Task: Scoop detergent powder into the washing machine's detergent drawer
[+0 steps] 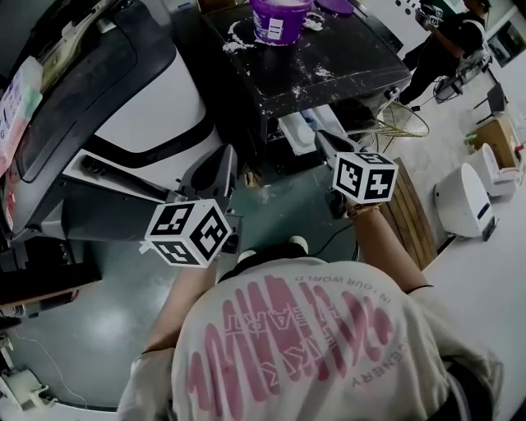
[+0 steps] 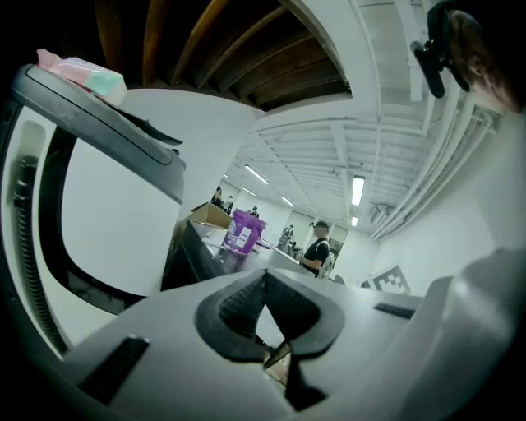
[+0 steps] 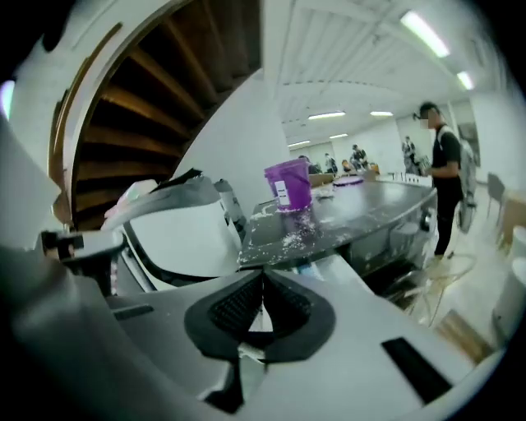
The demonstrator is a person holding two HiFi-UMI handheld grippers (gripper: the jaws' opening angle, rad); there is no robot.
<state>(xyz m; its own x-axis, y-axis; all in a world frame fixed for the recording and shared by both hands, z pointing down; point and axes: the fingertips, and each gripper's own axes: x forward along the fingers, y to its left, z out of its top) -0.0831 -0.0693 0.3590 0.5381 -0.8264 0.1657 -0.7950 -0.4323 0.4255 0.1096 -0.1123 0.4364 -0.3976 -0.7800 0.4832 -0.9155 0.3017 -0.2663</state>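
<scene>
Nearest me in the head view is my own white T-shirt with pink print [image 1: 329,345], and both forearms reach up the frame from it. My left tool [image 1: 223,156] sits left of centre. In the left gripper view its jaws [image 2: 265,284] are pressed together, with nothing between the dark ribbed pads. My right tool [image 1: 322,138] sits right of centre, and its jaws [image 3: 263,284] are also together. A pale sliver shows low in the gap behind the right pads, and I cannot tell what it is.

Just beyond the right tool's tip, a white detergent drawer [image 1: 297,130] appears to stick out of the front of the black-topped washing machine [image 1: 345,57]. The drawer lies between the two tools and closer to the right one. Neither tool touches it.

On the machine's top, white detergent powder [image 1: 242,37] lies scattered in patches. A round purple plastic tub with a white label [image 1: 279,20] stands upright among it at the top centre of the frame. Both gripper views also show that tub [image 2: 243,232] [image 3: 288,186] past the jaws, well apart from them.

A large white and black appliance [image 1: 156,107] fills the upper left. In the far upper right, a person in dark clothes [image 1: 448,41] stands on the pale floor.
</scene>
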